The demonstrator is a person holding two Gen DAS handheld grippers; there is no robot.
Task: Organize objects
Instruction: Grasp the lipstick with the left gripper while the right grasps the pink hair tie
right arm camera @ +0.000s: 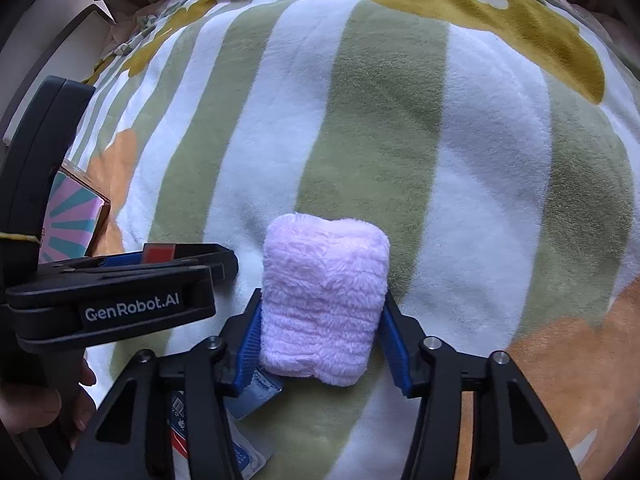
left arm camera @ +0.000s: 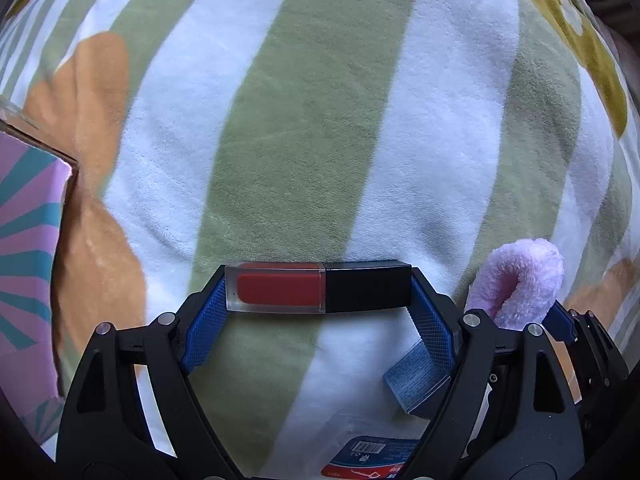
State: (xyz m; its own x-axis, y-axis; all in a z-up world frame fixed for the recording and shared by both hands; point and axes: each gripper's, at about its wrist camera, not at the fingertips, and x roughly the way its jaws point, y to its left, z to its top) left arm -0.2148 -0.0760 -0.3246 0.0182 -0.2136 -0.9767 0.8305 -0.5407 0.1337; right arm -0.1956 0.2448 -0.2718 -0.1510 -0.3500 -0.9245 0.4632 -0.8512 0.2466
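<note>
While both hands hang over the striped blanket (left arm camera: 304, 128), each tool has something caught between its pads. The left gripper (left arm camera: 318, 288) is clamped on a lip gloss tube (left arm camera: 318, 287), which lies crosswise between the blue pads, red half toward the patterned box (left arm camera: 28, 248) and black cap toward the other tool. It sits lifted above the blanket's green and white stripes, not resting on them. The right gripper (right arm camera: 322, 316) is closed on a rolled pink fluffy cloth (right arm camera: 324, 300), squeezed from both sides and standing up out of the pads; in the left wrist view the same roll shows just beside the tube's black cap.

The box, pink with teal rays, stands on the blanket on the far side of the left gripper from the cloth, near an orange flower shape. Below the two tools, lying on the blanket, there is a flat plastic packet (left arm camera: 368, 456) with a barcode and a red band, and beside it a small blue sachet (left arm camera: 416, 380). The two tools are close together, side by side, with the left one's body filling the edge of the right wrist view.
</note>
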